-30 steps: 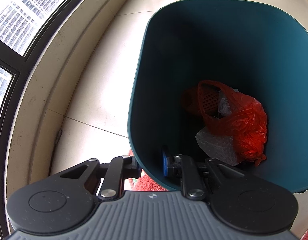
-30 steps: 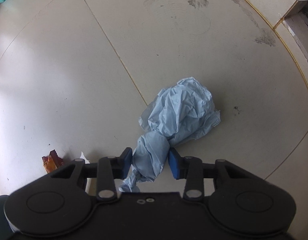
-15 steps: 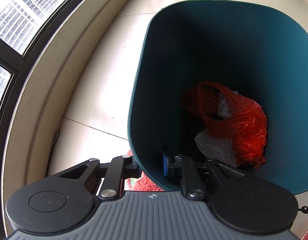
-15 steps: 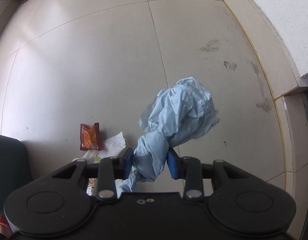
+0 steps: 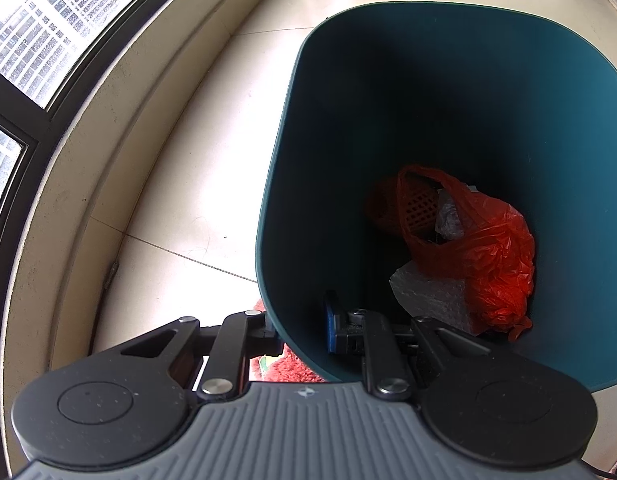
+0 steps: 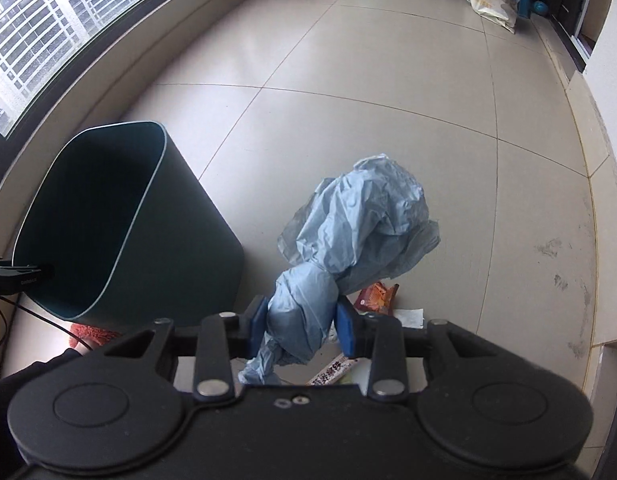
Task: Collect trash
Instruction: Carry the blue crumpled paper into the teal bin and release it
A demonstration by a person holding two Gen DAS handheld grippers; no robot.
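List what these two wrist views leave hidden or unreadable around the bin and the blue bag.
- Red bag contents, left wrist view: its own plastic and the bin's shadow hide them.
- Left gripper's outer finger: behind the bin wall it clamps.
- Bin interior, right wrist view: too dark.
- Floor litter beyond the orange wrapper: covered by the blue bag and right gripper.
- Printed strip: text too small.

A teal bin [image 5: 448, 92] holds a red bag [image 5: 492, 256]; the crumpled wad [image 6: 348, 240] is pale blue.
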